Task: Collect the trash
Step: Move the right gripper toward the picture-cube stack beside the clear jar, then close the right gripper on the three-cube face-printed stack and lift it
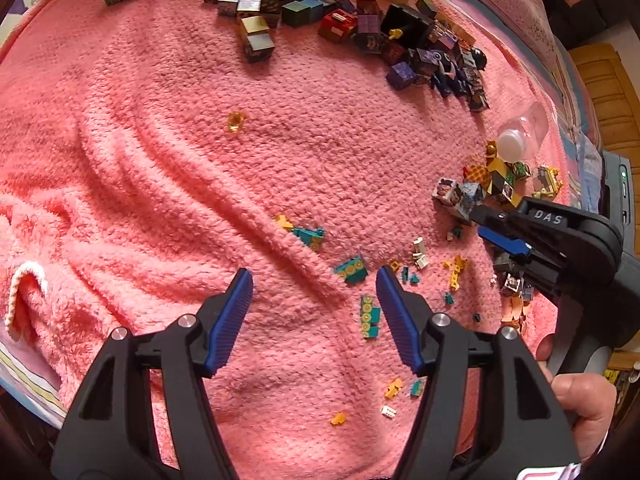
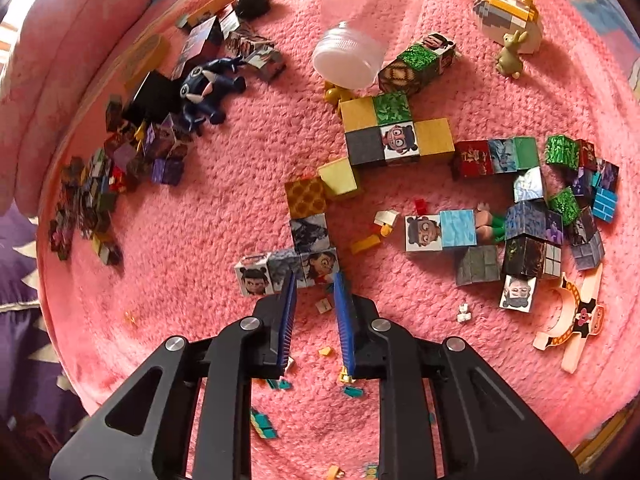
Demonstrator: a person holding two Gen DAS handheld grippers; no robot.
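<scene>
Your left gripper (image 1: 314,280) hangs above the fluffy pink blanket (image 1: 160,160) with its blue-padded fingers wide apart and nothing between them. A teal studded toy brick (image 1: 352,270) lies just ahead of them, among small yellow and teal brick scraps (image 1: 368,316). Your right gripper (image 2: 316,280) is low over the blanket, its fingers only narrowly apart and gripping nothing; their tips sit just in front of a row of picture-printed cubes (image 2: 288,272). The clear plastic bottle with a white cap (image 2: 348,58) lies on its side well beyond, touching more cubes. Your right hand (image 1: 584,400) holds the handle.
</scene>
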